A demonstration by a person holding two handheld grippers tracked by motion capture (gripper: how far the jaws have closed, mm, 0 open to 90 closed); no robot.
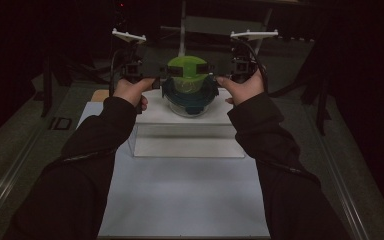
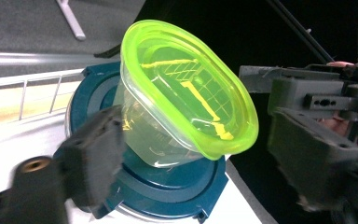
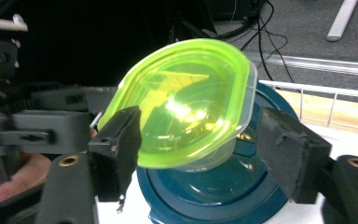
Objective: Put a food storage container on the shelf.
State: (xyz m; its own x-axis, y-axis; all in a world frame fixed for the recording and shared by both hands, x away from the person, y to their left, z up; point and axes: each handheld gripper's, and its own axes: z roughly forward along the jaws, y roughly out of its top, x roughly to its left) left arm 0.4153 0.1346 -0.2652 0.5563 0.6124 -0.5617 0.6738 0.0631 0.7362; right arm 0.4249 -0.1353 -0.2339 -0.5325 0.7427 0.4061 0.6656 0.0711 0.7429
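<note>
The left claw (image 1: 156,81) stood open just beside the green-lidded tub (image 1: 186,67), its pads off it. The tub sat tilted on a blue-lidded bowl (image 1: 190,95) on a clear riser (image 1: 150,140) on the tabletop (image 1: 180,200). The right claw (image 1: 219,79) stood open, flanking the tub without gripping.

- High view is dim, the room around the white table (image 1: 180,200) nearly black.
- Gripper views are brighter; glare glints on the green lid (image 3: 186,102).
- Near black jaws blur softly.
</note>
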